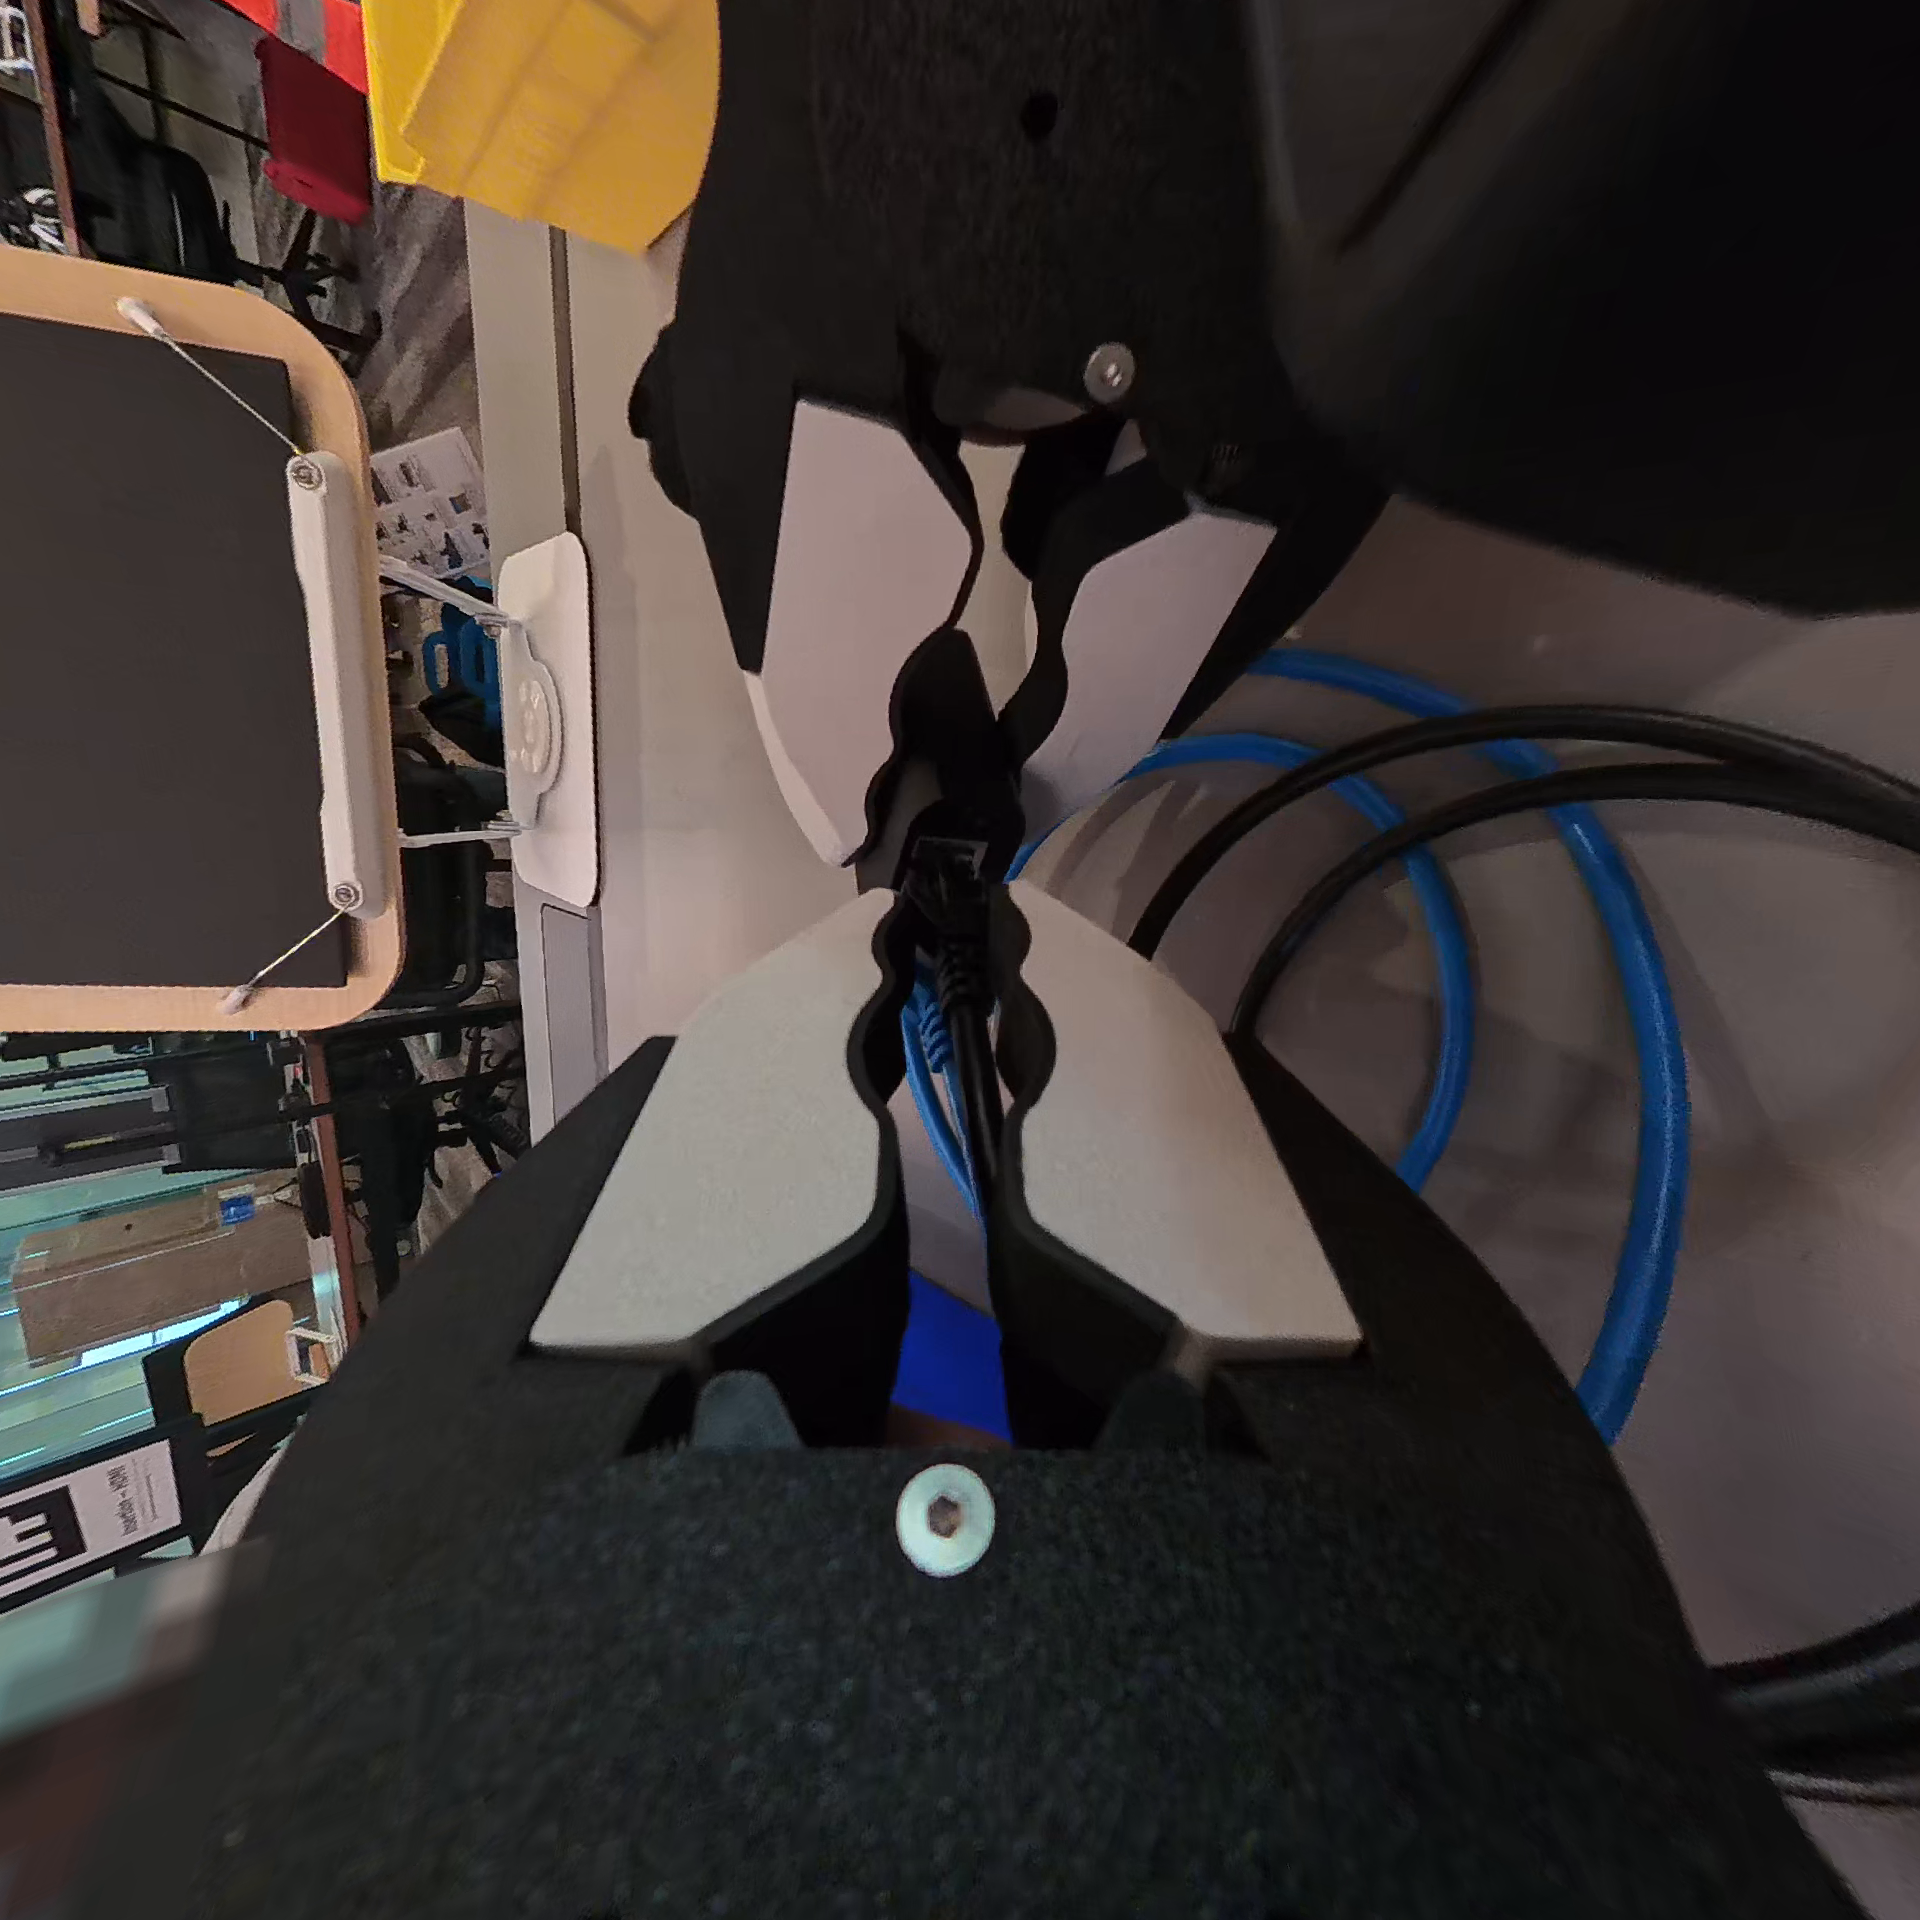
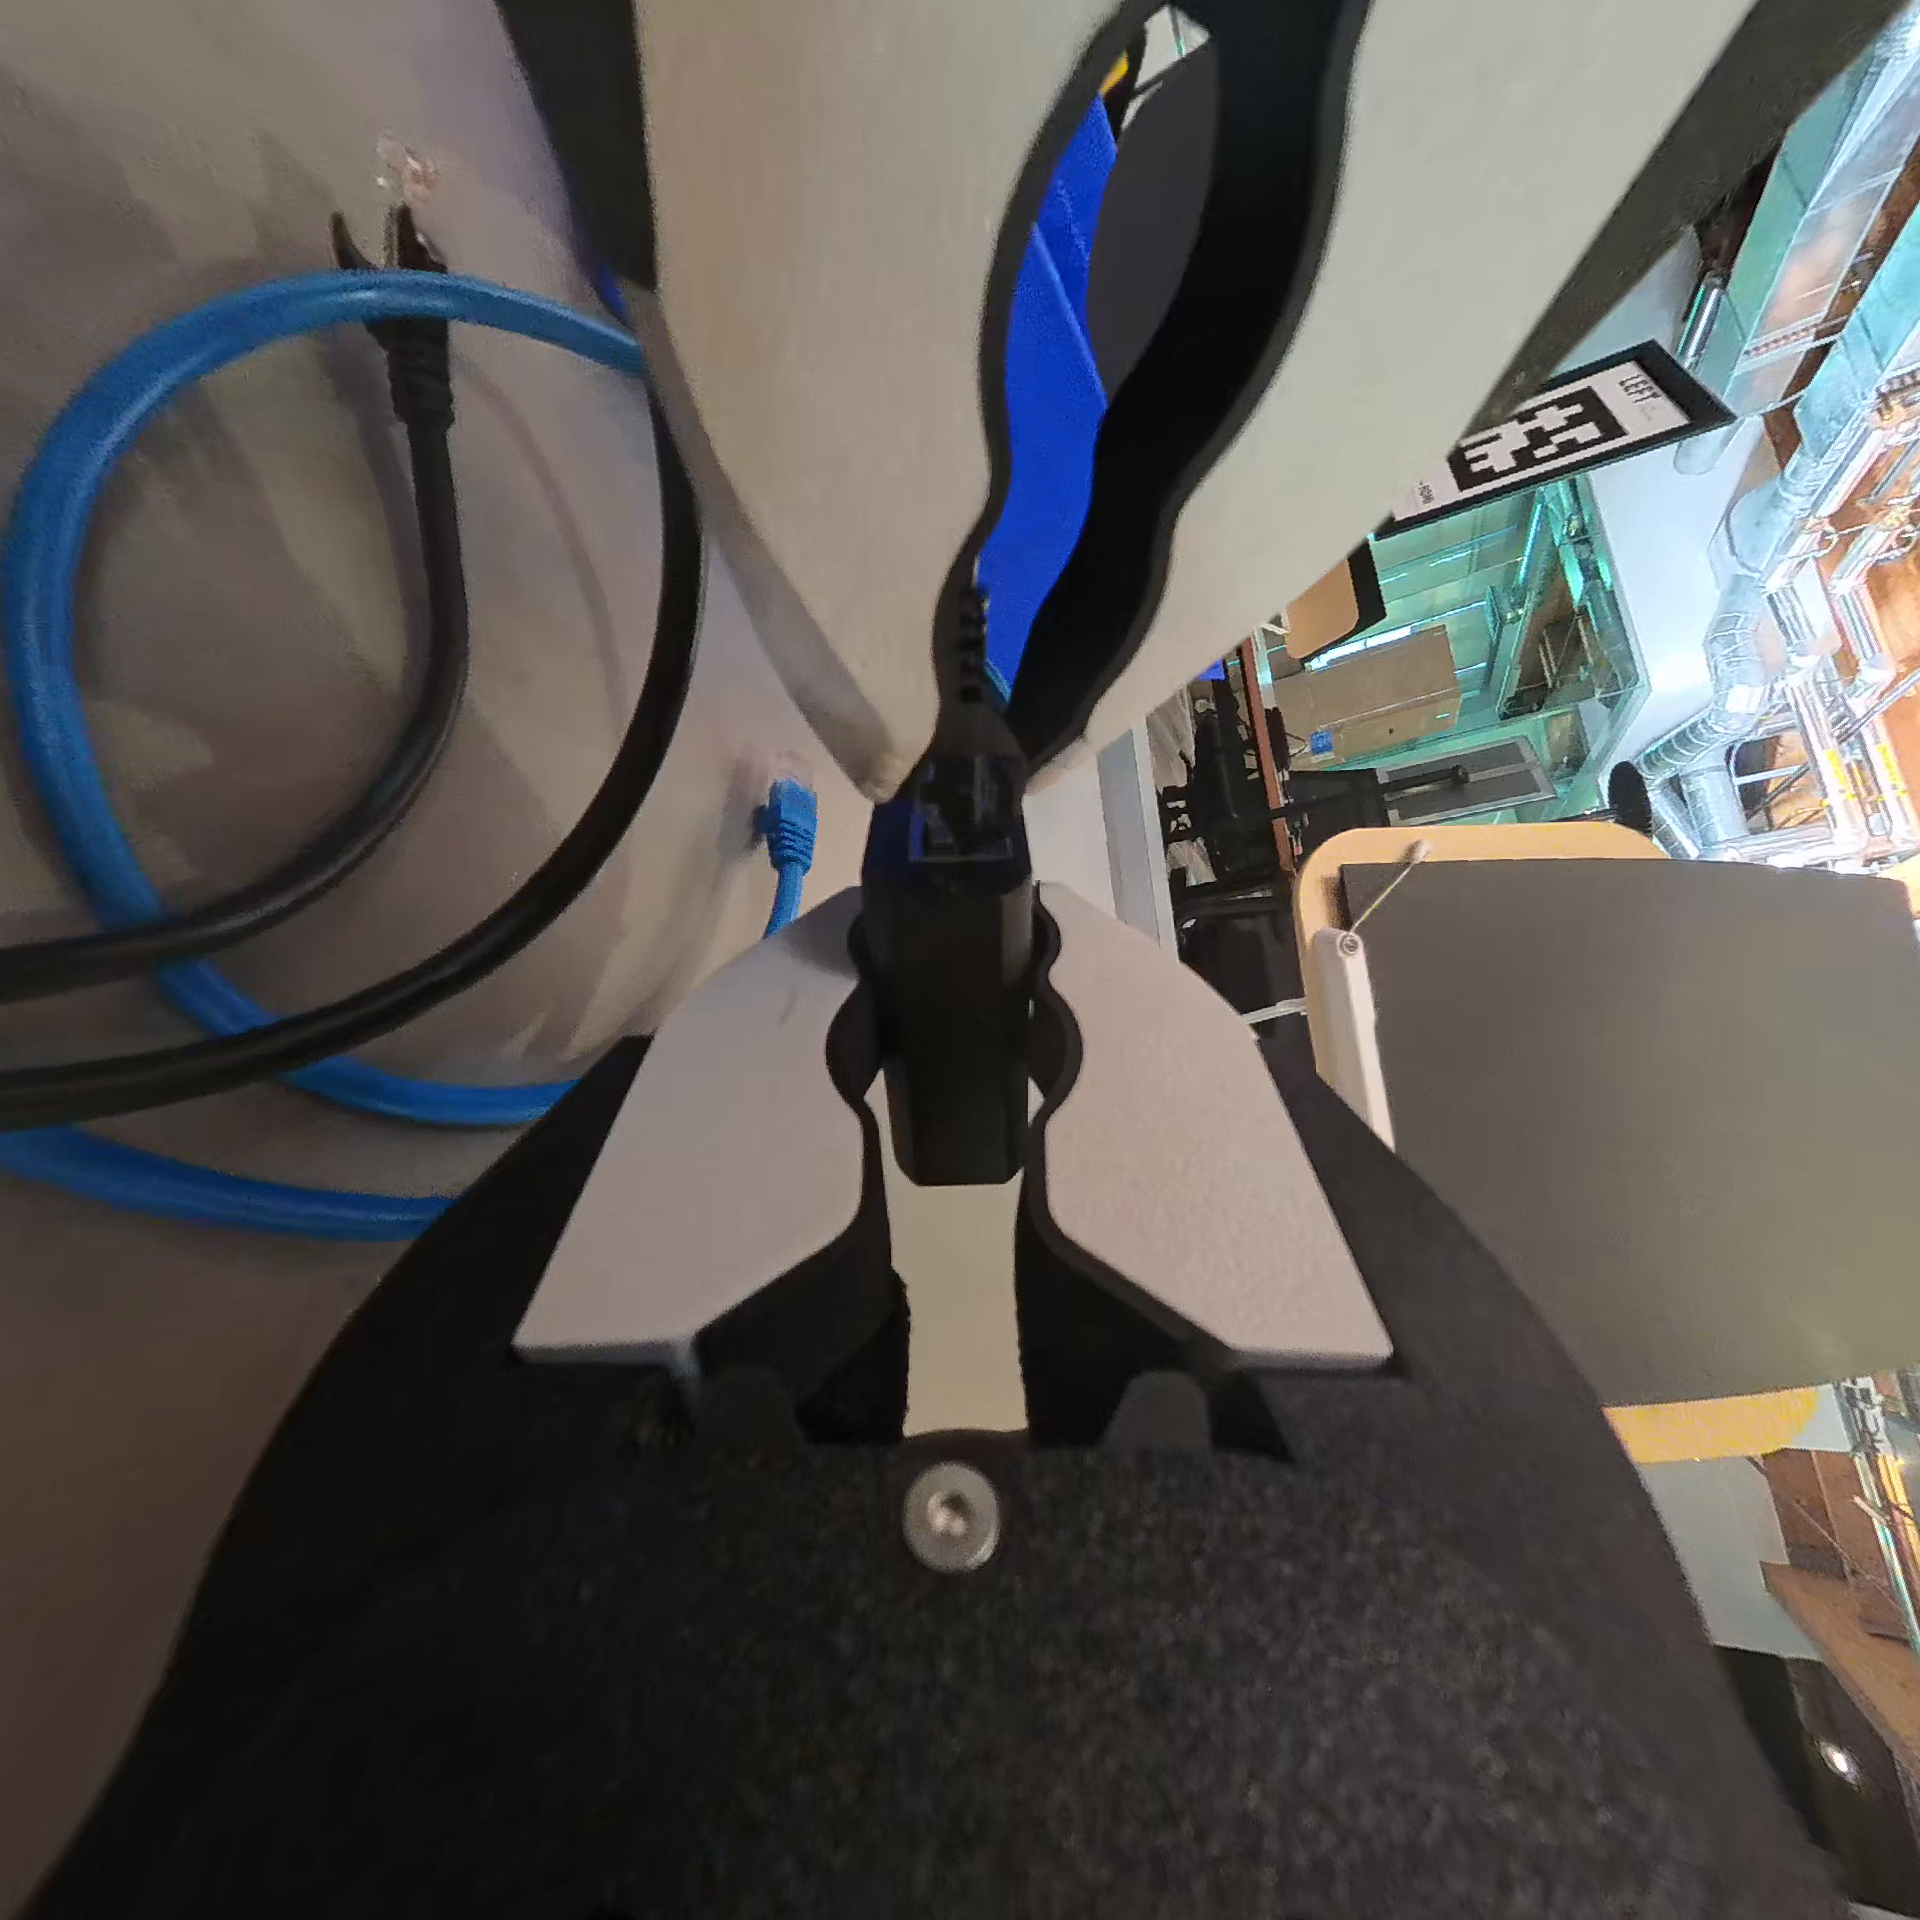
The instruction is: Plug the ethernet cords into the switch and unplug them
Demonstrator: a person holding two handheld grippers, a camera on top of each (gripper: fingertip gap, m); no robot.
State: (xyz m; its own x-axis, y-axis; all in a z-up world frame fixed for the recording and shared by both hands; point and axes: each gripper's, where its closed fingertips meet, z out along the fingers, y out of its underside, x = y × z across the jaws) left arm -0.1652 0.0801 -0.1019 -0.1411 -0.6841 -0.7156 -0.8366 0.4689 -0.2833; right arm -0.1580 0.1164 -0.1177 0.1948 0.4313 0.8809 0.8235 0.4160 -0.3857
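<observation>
Two grippers were seen, tip to tip over a pale table (image 1: 1766, 935). The left gripper (image 1: 948, 940) was closed on the black ethernet cord (image 1: 971, 1023) just behind its plug, the fingers (image 1: 748, 1122) pressed against the strain relief. The right gripper (image 2: 948, 940) was clamped on a small black body, taken to be the switch (image 2: 951, 1049), which was held between its fingers (image 2: 1174, 1132) with a port facing outward.

In the right wrist view the black plug (image 2: 961, 800) was met by that port, though whether it was fully seated could not be made out at such close range.

Two cords were counted: one black and one blue. The blue ethernet cord (image 1: 1631, 1039) was laid in loose loops on the table, and its free plug (image 2: 790, 821) was seen lying on the surface just beside the gripper tips. A second black plug (image 2: 416, 353), at the black cord's other end, was seen lying near the top of the blue loop.

Most of the switch was hidden by the fingers, so its ports could not be counted. Both cords were cut off at the frame edges. A dark panel in a wooden frame (image 1: 156, 644) was partly visible to the side, and a yellow bin (image 1: 540, 104) was cropped at the top.
</observation>
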